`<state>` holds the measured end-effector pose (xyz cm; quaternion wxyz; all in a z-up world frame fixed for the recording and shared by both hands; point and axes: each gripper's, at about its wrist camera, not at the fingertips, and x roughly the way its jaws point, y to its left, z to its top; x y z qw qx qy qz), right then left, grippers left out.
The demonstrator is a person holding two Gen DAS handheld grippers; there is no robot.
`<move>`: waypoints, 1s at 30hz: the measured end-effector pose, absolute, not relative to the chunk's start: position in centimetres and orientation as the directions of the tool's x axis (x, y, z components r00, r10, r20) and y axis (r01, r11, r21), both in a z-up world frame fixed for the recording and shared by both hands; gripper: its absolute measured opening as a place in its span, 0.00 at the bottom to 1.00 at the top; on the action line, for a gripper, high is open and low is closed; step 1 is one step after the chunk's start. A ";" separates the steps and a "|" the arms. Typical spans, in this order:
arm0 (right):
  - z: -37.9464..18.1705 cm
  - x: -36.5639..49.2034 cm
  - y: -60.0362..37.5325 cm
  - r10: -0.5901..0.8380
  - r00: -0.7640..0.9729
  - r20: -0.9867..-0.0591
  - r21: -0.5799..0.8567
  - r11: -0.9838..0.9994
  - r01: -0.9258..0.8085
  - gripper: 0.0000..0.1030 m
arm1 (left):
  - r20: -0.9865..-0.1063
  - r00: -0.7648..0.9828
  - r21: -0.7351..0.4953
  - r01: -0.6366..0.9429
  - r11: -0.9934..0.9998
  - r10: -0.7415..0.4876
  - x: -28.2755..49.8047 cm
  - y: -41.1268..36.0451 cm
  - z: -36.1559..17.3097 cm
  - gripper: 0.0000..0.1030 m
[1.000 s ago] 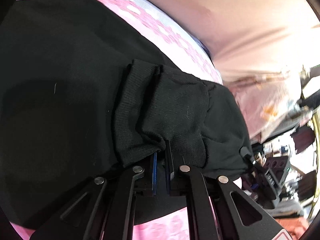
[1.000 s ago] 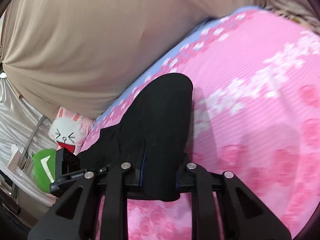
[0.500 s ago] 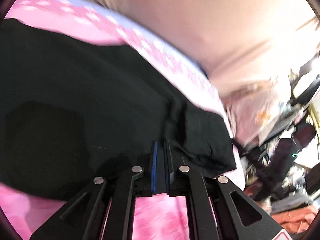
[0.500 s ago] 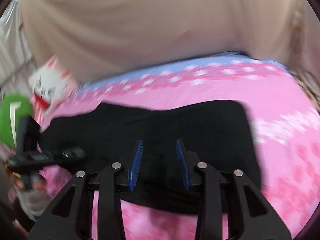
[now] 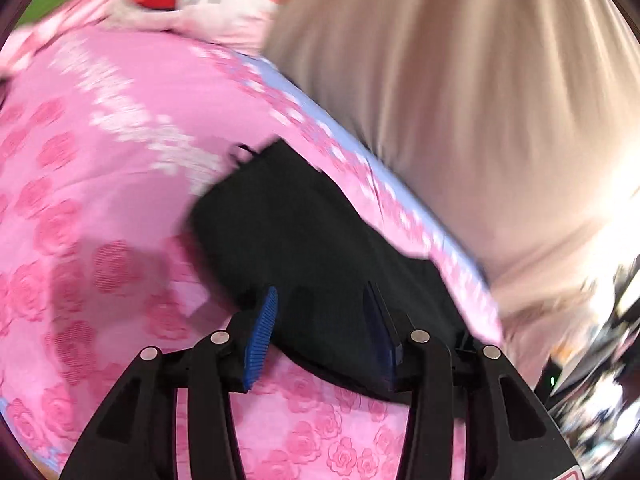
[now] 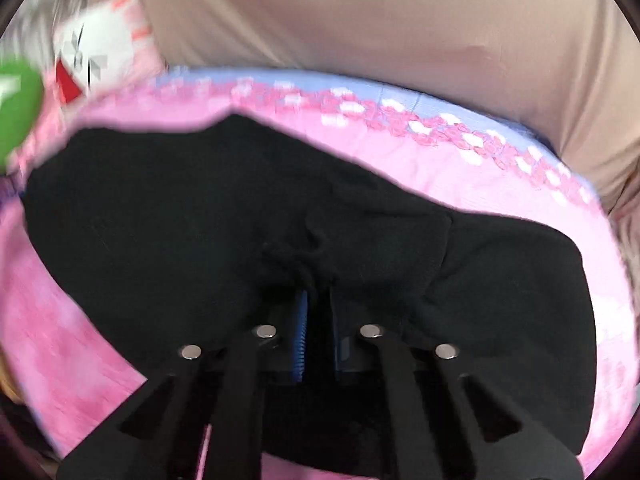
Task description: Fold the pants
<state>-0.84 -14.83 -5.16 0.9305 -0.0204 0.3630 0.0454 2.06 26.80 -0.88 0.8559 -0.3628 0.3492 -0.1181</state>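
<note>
Black pants [image 6: 208, 216] lying flat on a pink rose-print bedsheet [image 5: 100, 208], folded into a broad dark slab with a smooth, matte surface and soft rounded edges. Seen from the right wrist, spread wide across the sheet, with a raised seam or overlapping layer running down the right part and small puckered wrinkles gathered at the middle near edge. Seen from the left wrist [image 5: 304, 240], a narrower dark band stretching diagonally along the sheet's pale blue border, one corner ending in a small loose tab.

Right gripper [image 6: 318, 312] pressed down at that puckered spot, blue pads nearly together with a pinch of black fabric bunched between them. Left gripper [image 5: 322, 320] spread wide, nothing clamped, blue pads framing the near end of the fabric.

Beige curtain [image 6: 360, 32] beyond the bed; cartoon bunny pillow [image 6: 100, 56] at the far left corner.
</note>
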 end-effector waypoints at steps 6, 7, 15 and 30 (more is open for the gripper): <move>-9.1 2.4 -13.5 0.147 0.637 -0.757 0.069 0.987 -0.145 0.05 | -0.518 0.733 -0.780 -0.193 0.595 -0.441 3.4 30.5 -3.8 0.50; -8.9 2.0 -13.7 0.161 0.649 -0.744 0.091 0.986 -0.140 0.06 | -0.520 0.716 -0.792 -0.199 0.578 -0.466 4.3 30.2 -4.6 0.52; -5.5 -5.2 -21.7 0.166 0.776 -0.608 0.264 0.965 0.000 0.60 | -0.528 0.685 -0.795 -0.193 0.575 -0.501 8.2 27.9 -5.4 0.20; -7.2 -10.3 -31.6 0.181 0.819 -0.545 0.447 0.889 0.101 0.68 | -0.455 0.576 -0.467 0.494 0.733 -0.679 2.9 -1.8 15.7 0.40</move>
